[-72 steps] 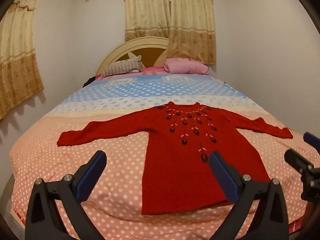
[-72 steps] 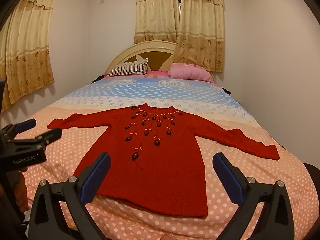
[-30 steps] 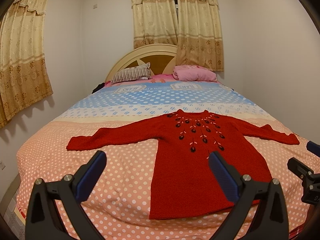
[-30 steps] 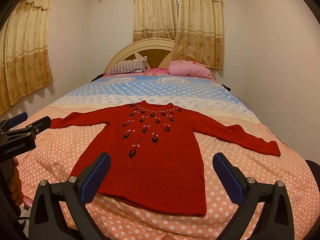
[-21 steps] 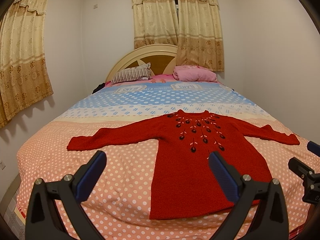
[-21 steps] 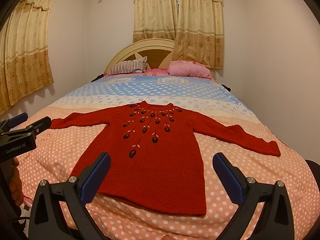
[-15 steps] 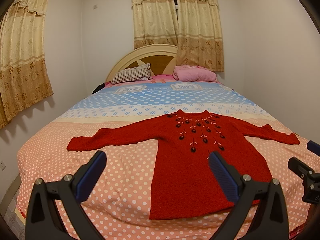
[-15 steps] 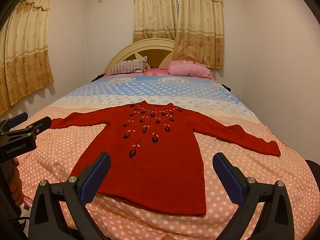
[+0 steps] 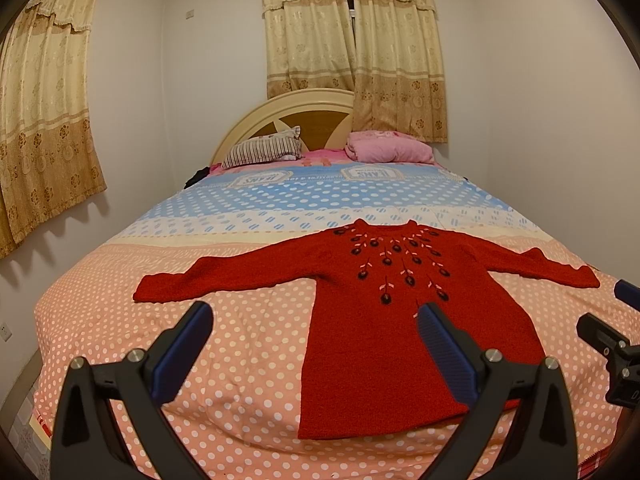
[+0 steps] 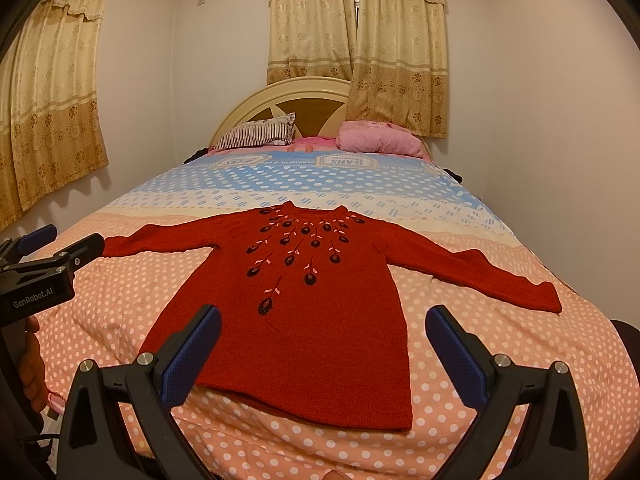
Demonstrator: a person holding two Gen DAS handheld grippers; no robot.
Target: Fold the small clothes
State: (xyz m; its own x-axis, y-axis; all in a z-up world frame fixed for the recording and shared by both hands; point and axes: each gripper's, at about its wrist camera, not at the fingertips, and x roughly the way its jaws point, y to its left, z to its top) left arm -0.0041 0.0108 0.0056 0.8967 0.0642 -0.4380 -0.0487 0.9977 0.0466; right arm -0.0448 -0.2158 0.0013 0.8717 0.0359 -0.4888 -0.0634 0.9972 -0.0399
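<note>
The left hand-held gripper (image 9: 312, 330) is hovering at the foot of the bed (image 9: 248, 320) with its two blue-padded fingers (image 9: 182, 354) spread wide apart, gripping nothing. The right hand-held gripper (image 10: 322, 338) is hanging alongside it, its two fingers likewise standing apart and empty. Each is showing in the other's view: the right one is poking in at the left wrist view's right edge, and the left one, with a hand (image 10: 32, 364) wrapped around its grip, is sitting at the right wrist view's left edge. White lettering on its black body is reading "GenRobot.AI".

Just ahead of both hand-held grippers, one red sweater (image 9: 400, 320) is lying flat and unfolded on the bed, its hem nearest them and its neckline farthest away. Its two sleeves are stretching out sideways, one past the left hand-held gripper and one past the right. Dark flower motifs with pink stitches are fanning down from the collar.

Beyond the sweater, the polka-dot bedspread is changing from peach to white to blue bands, with two label patches printed in it; one is seeming to read "JEANS", upside down. Farther still, two pillows are resting against the headboard (image 9: 316, 106): a striped pillow (image 9: 262, 148) on the left and a pink pillow (image 9: 390, 150) on the right. Curtains (image 9: 356, 44) are hanging behind the headboard, and more curtains are covering the wall to the left.
</note>
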